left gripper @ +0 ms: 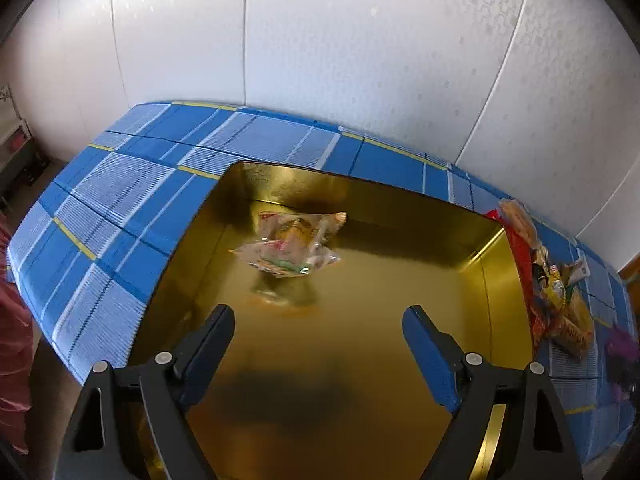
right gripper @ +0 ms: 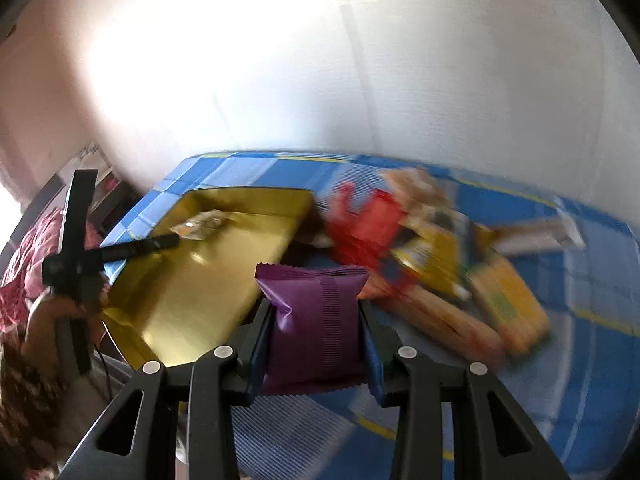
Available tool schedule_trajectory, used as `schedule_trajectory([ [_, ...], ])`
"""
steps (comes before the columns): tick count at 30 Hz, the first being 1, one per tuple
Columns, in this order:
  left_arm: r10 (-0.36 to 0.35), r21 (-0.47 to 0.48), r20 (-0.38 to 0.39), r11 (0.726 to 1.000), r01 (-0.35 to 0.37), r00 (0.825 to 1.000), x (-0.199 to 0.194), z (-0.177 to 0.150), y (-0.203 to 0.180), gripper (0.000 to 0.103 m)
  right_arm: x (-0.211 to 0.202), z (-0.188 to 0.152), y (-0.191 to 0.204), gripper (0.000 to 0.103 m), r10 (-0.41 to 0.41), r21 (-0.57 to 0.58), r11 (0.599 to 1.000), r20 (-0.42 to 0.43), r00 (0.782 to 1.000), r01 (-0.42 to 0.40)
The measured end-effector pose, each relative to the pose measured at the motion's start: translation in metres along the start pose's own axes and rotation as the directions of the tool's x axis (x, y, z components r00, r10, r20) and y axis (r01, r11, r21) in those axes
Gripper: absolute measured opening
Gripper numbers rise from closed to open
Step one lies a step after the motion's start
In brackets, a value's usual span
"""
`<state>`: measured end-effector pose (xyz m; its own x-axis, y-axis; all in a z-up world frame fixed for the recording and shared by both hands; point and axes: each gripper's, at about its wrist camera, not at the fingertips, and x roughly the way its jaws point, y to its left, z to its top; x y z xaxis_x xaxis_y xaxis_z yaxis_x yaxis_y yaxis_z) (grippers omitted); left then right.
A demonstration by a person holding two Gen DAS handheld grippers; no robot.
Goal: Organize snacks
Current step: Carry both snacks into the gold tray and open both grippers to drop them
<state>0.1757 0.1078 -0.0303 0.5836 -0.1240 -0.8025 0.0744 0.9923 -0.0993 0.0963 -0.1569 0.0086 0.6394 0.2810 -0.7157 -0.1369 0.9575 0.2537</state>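
A shallow gold tray lies on the blue checked tablecloth. One clear snack packet rests in the tray's far left part. My left gripper hovers over the tray, open, with nothing between its fingers. My right gripper is shut on a purple snack packet, held upright in the air just right of the gold tray. A pile of red, yellow and orange snack packets lies on the cloth beyond it, blurred. The same pile shows beside the tray's right wall. The left gripper's fingers reach over the tray.
The blue checked tablecloth covers the table up to a white panelled wall. The table's left edge drops off near a person's red patterned clothing. A hand holds the left gripper there.
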Motion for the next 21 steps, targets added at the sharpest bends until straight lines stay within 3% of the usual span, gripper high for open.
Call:
schedule_trajectory([
  [3,0.028,-0.014,0.019,1.0,-0.027,0.999,-0.006,-0.001,0.01,0.089,0.033,0.024,0.028,0.04,0.027,-0.026,0.999,-0.056,0.998,-0.028],
  [11,0.124,-0.072,0.075,0.99,-0.119,0.989,-0.017,0.005,0.045,0.089,0.138,0.068,0.09,0.04,-0.034,-0.091,0.996,-0.221,0.975,0.014],
  [17,0.1,-0.123,0.073,0.988,-0.091,0.992,-0.018,0.006,0.056,0.089,0.189,0.083,0.105,0.041,-0.093,-0.1,0.993,-0.274,0.957,0.067],
  [21,0.091,-0.115,0.07,0.99,-0.083,0.993,-0.017,0.007,0.052,0.089,0.203,0.093,0.103,0.044,-0.061,-0.029,0.998,-0.273,0.96,0.055],
])
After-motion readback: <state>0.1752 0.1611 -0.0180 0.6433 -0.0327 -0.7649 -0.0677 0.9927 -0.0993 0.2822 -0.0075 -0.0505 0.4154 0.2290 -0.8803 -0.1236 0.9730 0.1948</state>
